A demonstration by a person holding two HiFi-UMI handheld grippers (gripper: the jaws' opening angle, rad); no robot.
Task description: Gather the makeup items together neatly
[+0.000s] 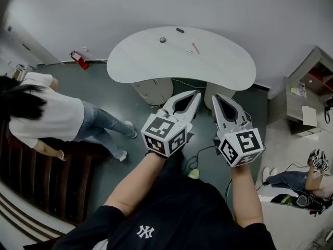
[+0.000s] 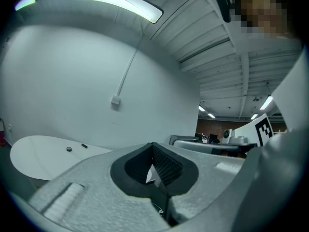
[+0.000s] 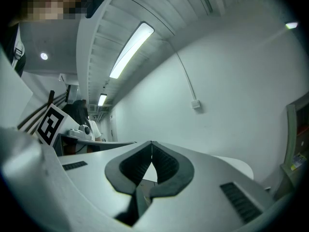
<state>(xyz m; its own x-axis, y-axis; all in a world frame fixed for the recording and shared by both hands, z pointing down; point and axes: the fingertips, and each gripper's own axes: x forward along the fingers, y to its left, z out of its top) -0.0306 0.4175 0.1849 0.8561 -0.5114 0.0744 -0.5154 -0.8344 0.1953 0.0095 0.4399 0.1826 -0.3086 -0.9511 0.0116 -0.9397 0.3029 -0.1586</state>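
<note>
My left gripper (image 1: 196,93) and right gripper (image 1: 215,97) are nearest me, side by side above the dark floor, both pointing level toward the table (image 1: 135,61). Both marker cubes face up at me. In the left gripper view my left fingers (image 2: 161,162) are pressed together at the tips, and only the hollow between the ribbed pads shows behind them. There is nothing in that hollow. The right gripper view shows the same: the right fingers (image 3: 164,164) meet at their tips and hold nothing.

Under my hands a thin cable (image 1: 200,151) trails across the floor. A person in a white top (image 1: 49,113) stands to my left, bent forward, and another person (image 1: 307,180) sits low at the right.

Beyond my fingertips is the white, bean-shaped table on its pale pedestals, and my closed tips stop short of its near edge. The makeup items lie spread out on the far half of the top, all well apart from my fingers. Nearest are a pink stick (image 1: 195,48) and, just beside it to the left, a small pale piece (image 1: 190,51). A small round dark item (image 1: 163,39) sits farther left, and a short dark item (image 1: 180,30) lies farthest back. None of them touches another.

A red extinguisher (image 1: 79,59) stands by the wall at the far left, and a shelf unit (image 1: 312,82) stands at the right.
</note>
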